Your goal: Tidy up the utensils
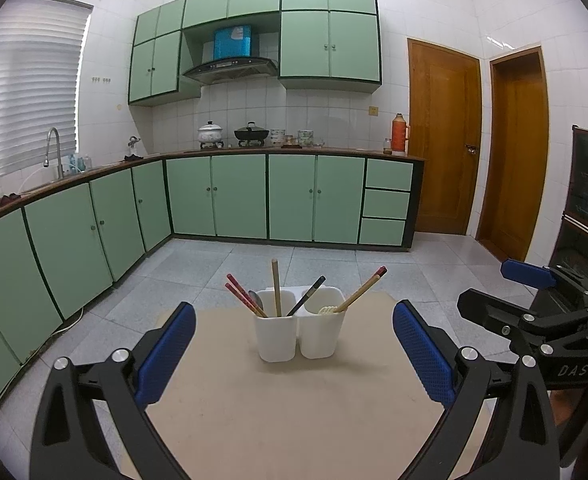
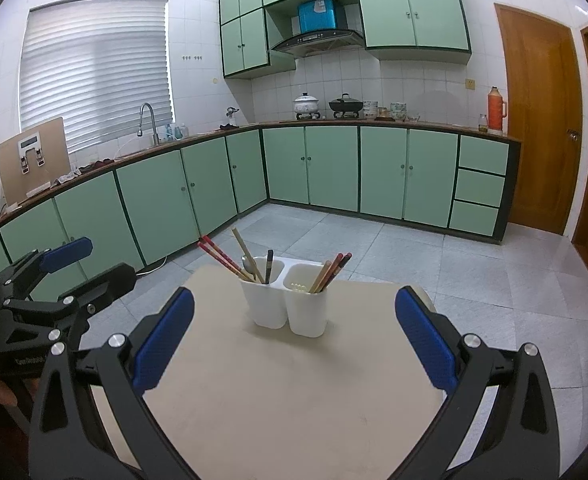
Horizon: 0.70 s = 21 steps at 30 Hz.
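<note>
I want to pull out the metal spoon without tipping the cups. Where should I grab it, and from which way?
Only the metal spoon's bowl end shows above the left white cup; its handle is hidden inside. Grip that exposed bowl, probably coming from above and lifting straight up, because the red chopsticks and wooden chopstick crowd both sides.

Two joined white utensil cups [image 1: 297, 332] upright on beige table [image 1: 294, 420] — chopsticks, a spoon inside; left gripper [image 1: 294, 354] spread wide, empty — right gripper [image 1: 534, 280] alongside.
</note>
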Each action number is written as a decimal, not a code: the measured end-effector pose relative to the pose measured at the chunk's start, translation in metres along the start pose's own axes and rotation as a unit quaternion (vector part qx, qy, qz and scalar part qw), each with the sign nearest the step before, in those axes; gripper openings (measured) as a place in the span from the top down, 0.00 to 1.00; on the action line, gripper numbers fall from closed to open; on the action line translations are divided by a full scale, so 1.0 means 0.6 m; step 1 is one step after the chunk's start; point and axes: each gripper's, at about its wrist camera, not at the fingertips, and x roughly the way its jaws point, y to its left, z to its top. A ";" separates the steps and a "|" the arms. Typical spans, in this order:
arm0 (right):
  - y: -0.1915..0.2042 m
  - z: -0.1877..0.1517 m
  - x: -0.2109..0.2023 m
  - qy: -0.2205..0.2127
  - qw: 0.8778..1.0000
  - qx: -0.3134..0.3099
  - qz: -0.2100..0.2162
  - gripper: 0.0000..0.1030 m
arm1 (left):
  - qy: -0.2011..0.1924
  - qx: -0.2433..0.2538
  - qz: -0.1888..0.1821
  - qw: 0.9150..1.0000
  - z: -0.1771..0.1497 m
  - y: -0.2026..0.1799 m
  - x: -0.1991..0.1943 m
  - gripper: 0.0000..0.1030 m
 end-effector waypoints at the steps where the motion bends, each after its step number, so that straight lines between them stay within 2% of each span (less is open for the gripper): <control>1: 0.000 0.000 0.000 0.000 1.000 0.000 0.000 0.05 | 0.000 0.000 0.000 1.000 0.000 0.000 0.001 0.06; 21: 0.001 0.001 0.000 0.000 1.000 0.000 0.000 0.05 | 0.000 -0.001 0.000 1.000 -0.001 -0.001 -0.001 0.06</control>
